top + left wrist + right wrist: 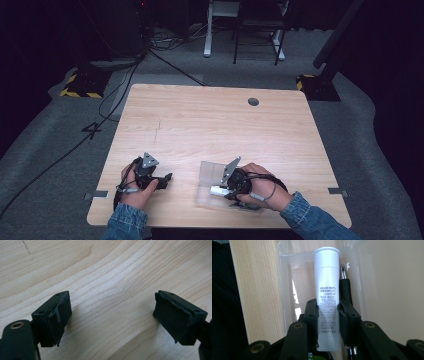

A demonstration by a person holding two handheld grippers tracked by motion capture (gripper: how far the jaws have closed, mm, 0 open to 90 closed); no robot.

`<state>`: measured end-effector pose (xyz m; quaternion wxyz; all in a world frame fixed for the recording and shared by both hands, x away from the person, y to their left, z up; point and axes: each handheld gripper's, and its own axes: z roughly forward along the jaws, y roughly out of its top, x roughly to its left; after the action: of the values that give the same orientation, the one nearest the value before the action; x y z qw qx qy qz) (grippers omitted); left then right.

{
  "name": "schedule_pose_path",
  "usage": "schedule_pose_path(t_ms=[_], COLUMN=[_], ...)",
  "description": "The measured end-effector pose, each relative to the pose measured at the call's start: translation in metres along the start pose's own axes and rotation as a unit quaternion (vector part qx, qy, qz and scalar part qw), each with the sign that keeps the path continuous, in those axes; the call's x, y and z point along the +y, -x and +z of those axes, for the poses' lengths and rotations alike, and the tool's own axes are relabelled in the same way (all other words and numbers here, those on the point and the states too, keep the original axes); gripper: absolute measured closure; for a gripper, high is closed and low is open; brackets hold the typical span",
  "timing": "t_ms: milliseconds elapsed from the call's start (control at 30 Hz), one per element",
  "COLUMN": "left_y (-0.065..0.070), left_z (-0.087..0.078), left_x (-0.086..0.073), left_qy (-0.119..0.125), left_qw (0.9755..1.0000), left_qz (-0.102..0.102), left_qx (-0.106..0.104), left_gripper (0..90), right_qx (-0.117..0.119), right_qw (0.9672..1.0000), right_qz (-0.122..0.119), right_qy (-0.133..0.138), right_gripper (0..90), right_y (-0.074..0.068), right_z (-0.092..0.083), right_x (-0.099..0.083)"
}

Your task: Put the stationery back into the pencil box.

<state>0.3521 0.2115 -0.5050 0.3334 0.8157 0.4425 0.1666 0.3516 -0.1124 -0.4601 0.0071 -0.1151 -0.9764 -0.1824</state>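
Clamping the white tube [327, 297] between your right gripper [329, 312]'s fingers [312, 315], you have the pads pressed on both sides of its printed lower half, so that gripper is closed onto the tube. The tube lies lengthwise inside a clear plastic case [287, 290], its capped end pointing away from you. Just beside the tube, touching or nearly touching its side, a black pen [345, 288] lies in the same case with its tip toward the far wall. In the high view the case [209, 172] sits on the desk [210, 125] near its front edge, with your right gripper [226, 189] at its near side. Your left gripper [112, 320] is well apart from the case, low over bare wood; its fingers [58, 315] stand wide open with nothing between them. Both your forearms wear denim sleeves [305, 212].
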Motion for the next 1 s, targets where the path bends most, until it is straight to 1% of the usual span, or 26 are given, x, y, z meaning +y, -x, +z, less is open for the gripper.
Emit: schedule_pose_path(t_ms=[200, 333, 367, 433, 500, 533, 567, 633, 733, 767, 833, 867, 933, 967, 1000], left_y=[0.000, 0.000, 0.000, 0.000, 0.000, 0.001, 0.000, 0.000, 0.000, 0.000, 0.000, 0.001, 0.000, 0.001, 0.001], left_z=[0.000, 0.000, 0.000, 0.001, 0.001, 0.002, 0.002, 0.002, 0.003, 0.004, 0.004, 0.005, 0.005, 0.005, 0.005], left_x=[0.000, 0.000, 0.000, 0.001, 0.001, 0.001, 0.002, 0.002, 0.003, 0.004, 0.004, 0.005, 0.005, 0.005, 0.006], left_qy=[0.000, 0.000, 0.000, 0.001, 0.002, 0.000, -0.001, -0.003, 0.000, -0.003, -0.004, -0.002, -0.003, -0.004, -0.006], left_qw=[1.0000, 1.0000, 1.0000, 1.0000, 1.0000, 1.0000, 1.0000, 1.0000, 1.0000, 1.0000, 1.0000, 1.0000, 0.9999, 1.0000, 0.9999], left_qz=[0.000, 0.000, 0.000, -0.001, -0.001, -0.002, 0.001, 0.001, 0.004, 0.004, 0.006, 0.004, 0.010, 0.005, 0.006], left_qx=[0.000, 0.000, 0.000, -0.001, -0.001, -0.002, -0.002, -0.005, -0.004, -0.004, -0.004, -0.005, -0.004, -0.005, -0.006], left_gripper=[14.8, 14.8, 14.5, 14.2, 13.8, 13.6, 13.6, 13.5, 13.0, 12.8, 12.5, 12.3, 12.2, 12.2, 12.2], right_qx=[0.000, 0.001, 0.001, 0.000, -0.002, -0.003, -0.003, -0.002, -0.007, -0.010, -0.010, -0.014, -0.014, -0.014, -0.017], right_qw=[1.0000, 1.0000, 0.9999, 0.9999, 0.9998, 0.9995, 0.9995, 0.9992, 0.9986, 0.9983, 0.9976, 0.9968, 0.9965, 0.9957, 0.9951], right_qz=[0.002, 0.004, 0.003, 0.005, 0.005, 0.009, 0.009, 0.016, 0.021, 0.018, 0.022, 0.024, 0.024, 0.022, 0.023], right_qy=[0.003, 0.003, 0.011, 0.012, 0.020, 0.029, 0.029, 0.038, 0.048, 0.055, 0.064, 0.075, 0.079, 0.089, 0.095], right_gripper=[70.1, 67.1, 64.0, 62.9, 61.7, 60.5, 60.5, 59.2, 58.9, 58.5, 57.7, 56.7, 56.1, 55.3, 55.0], right_y=[0.000, 0.000, -0.001, -0.002, -0.002, -0.003, -0.003, -0.003, -0.002, -0.002, -0.002, -0.004, -0.004, -0.005, -0.006], right_z=[0.002, 0.003, 0.002, 0.001, -0.004, -0.009, -0.009, -0.013, -0.018, -0.020, -0.024, -0.029, -0.031, -0.034, -0.037], right_x=[-0.001, 0.000, 0.000, 0.000, -0.001, -0.002, -0.002, -0.003, -0.004, -0.004, -0.004, -0.003, -0.003, -0.002, -0.001])
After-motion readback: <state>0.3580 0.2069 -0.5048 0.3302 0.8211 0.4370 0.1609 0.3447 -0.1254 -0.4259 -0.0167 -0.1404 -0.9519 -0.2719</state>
